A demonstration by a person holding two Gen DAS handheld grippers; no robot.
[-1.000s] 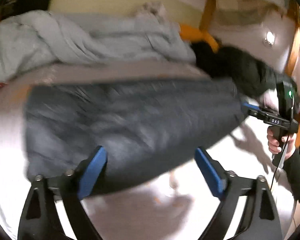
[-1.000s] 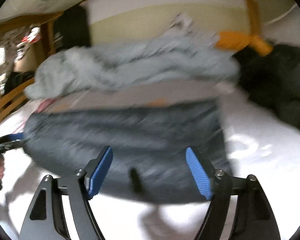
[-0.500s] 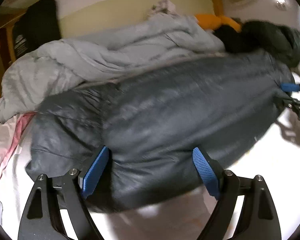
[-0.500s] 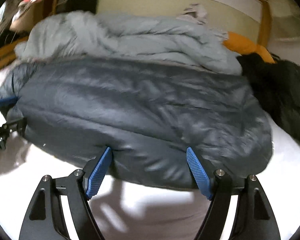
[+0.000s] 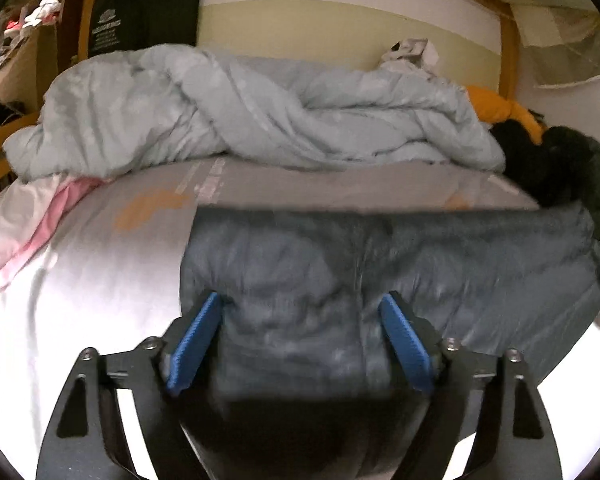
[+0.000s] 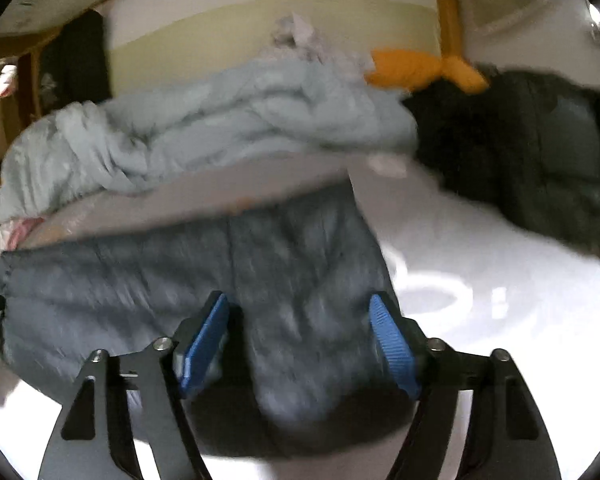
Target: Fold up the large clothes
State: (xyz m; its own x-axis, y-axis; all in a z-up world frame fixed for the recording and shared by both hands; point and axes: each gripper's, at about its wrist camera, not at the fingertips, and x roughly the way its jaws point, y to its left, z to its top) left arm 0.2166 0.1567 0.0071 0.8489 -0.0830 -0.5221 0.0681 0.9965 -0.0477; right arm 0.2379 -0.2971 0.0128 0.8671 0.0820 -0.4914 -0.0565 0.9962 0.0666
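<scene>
Jaws on both grippers have just been closing, each now clamped on a thick bunch of the dark grey puffer jacket [image 5: 380, 264]: left gripper [image 5: 300, 344] at its left end, right gripper [image 6: 300, 340] at its right end. Jacket spans the white bed sheet [image 5: 80, 280], just in front of the pale blue duvet [image 5: 240, 112]; black garment [image 6: 520, 148] right of jacket.

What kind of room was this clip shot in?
Most likely a bedroom. The work surface looks like a bed with a white sheet, a rumpled light blue duvet lies along the back by the wall, and dark clothing hangs in the far left corner.
</scene>
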